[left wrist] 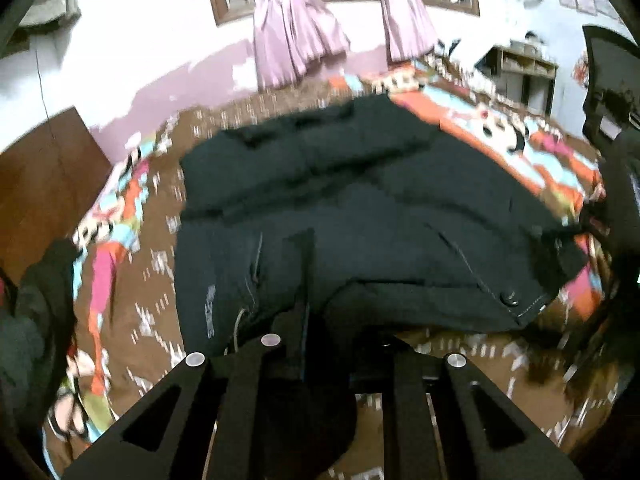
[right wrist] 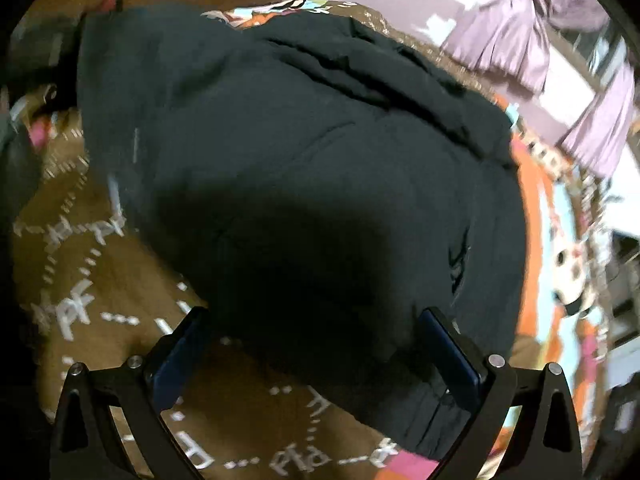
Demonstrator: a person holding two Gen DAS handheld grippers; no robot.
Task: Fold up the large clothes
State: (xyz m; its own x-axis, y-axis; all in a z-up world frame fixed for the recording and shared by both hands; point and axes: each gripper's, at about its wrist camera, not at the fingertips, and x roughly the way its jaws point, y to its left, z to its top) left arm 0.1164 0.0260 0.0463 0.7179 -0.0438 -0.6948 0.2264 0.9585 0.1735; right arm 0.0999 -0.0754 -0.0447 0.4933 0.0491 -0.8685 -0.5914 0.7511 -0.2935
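A large black jacket [left wrist: 360, 200] lies spread on a bed with a brown patterned sheet [left wrist: 132, 320]; it also fills the right wrist view [right wrist: 300, 160]. My left gripper [left wrist: 304, 280] is shut on the jacket's near edge, and black cloth hangs down between its fingers. My right gripper [right wrist: 312, 340] is open, its blue-padded fingers [right wrist: 452, 360] apart on either side of the jacket's lower edge, just above the cloth. A snap button [left wrist: 510, 298] shows on the jacket's hem at the right.
Pink tied curtains [left wrist: 296, 40] hang at a barred window behind the bed. A wooden panel [left wrist: 36, 184] stands at the left, with dark clothes [left wrist: 36, 312] piled beside it. A shelf unit [left wrist: 524, 68] is at the back right.
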